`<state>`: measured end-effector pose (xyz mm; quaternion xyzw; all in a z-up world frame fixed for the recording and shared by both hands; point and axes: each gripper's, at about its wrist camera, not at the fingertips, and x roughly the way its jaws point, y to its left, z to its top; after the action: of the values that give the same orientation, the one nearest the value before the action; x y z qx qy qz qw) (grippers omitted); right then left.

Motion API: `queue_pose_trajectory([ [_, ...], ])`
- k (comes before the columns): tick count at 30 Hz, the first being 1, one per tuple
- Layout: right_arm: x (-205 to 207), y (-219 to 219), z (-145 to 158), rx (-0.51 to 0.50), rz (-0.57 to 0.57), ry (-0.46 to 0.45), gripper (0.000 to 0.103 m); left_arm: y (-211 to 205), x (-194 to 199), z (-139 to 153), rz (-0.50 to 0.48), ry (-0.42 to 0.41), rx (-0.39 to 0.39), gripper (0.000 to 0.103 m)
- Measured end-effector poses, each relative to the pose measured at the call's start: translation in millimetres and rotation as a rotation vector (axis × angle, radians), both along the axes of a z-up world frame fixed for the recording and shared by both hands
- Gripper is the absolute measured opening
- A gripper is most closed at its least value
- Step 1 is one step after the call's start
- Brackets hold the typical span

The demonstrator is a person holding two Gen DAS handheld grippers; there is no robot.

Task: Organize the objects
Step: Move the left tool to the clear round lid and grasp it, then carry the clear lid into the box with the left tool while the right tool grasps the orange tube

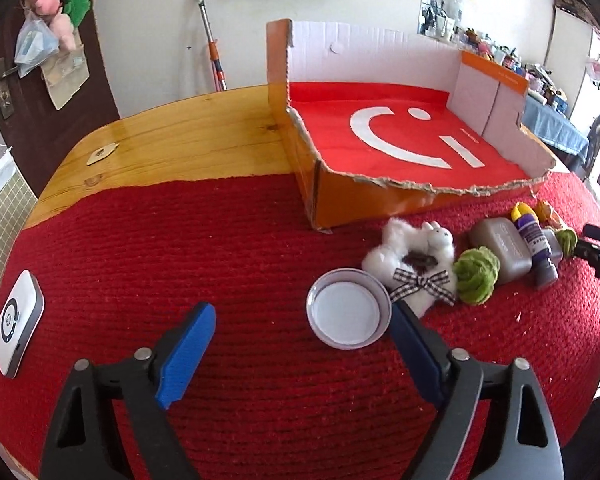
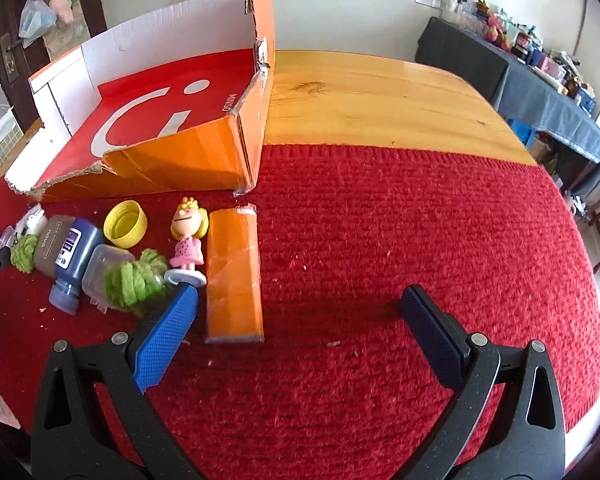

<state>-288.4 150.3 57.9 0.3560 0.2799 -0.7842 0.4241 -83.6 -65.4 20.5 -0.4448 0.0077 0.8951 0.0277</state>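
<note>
- The left tongs (image 1: 302, 330) are spread wide and hold nothing, low over the red knitted mat (image 1: 180, 248) on the wooden desk (image 1: 188, 128).
- A round white lid (image 1: 348, 307) lies on the mat between their blue fingers (image 1: 188, 354), close against the inner side of the right one.
- Just past the lid lies a fluffy white rabbit toy (image 1: 414, 258) with a checked bow, then a green yarn ball (image 1: 476, 276), a grey bottle (image 1: 504, 248) and a purple paint bottle (image 1: 538, 248), all bunched together.
- The torn orange box (image 1: 380, 196), red inside with a white smile mark, sits behind them with nothing in it.
- A white device (image 1: 16, 326) lies at the mat's left edge.
- The right tongs (image 2: 298, 310) are also wide apart and hold nothing.
- Their left finger tip is at the base of a small doll in a pink dress (image 2: 188, 240), standing upright.
- Beside the doll lies a flat orange cardboard piece (image 2: 234, 276); a yellow cap (image 2: 125, 224) rests open side up near the box.
</note>
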Motion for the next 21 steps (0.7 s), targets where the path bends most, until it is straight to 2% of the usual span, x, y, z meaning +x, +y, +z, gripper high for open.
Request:
queue_pose_trajectory([
  [4, 2.2, -6.0, 0.4, 0.001, 0.028, 0.017, 0.092, 0.5, -0.1, -0.5, -0.008, 0.001, -0.001, 0.084],
  [7, 5.2, -11.0, 1.4, -0.004, 0.05, 0.019, 0.082, 2.1, -0.8, -0.1, -0.018, 0.006, 0.013, 0.075],
  [9, 7.4, -13.6, 2.7, -0.016, 0.066, 0.009, 0.066, 4.0, -0.2, 0.9, -0.031, 0.013, 0.021, 0.066],
  [13, 11.4, -16.2, 4.7, -0.034, 0.116, -0.002, 0.044, 5.9, 1.9, 2.6, -0.047, 0.019, 0.043, 0.044],
  [16, 15.3, -15.2, 5.3, -0.044, 0.14, -0.01, 0.028, 7.3, 3.8, 3.6, -0.029, 0.023, 0.056, 0.042],
  [21, 15.0, -9.6, 8.2, -0.067, 0.142, -0.032, 0.027, 5.0, 9.0, 10.9, -0.014, 0.044, 0.085, 0.042],
])
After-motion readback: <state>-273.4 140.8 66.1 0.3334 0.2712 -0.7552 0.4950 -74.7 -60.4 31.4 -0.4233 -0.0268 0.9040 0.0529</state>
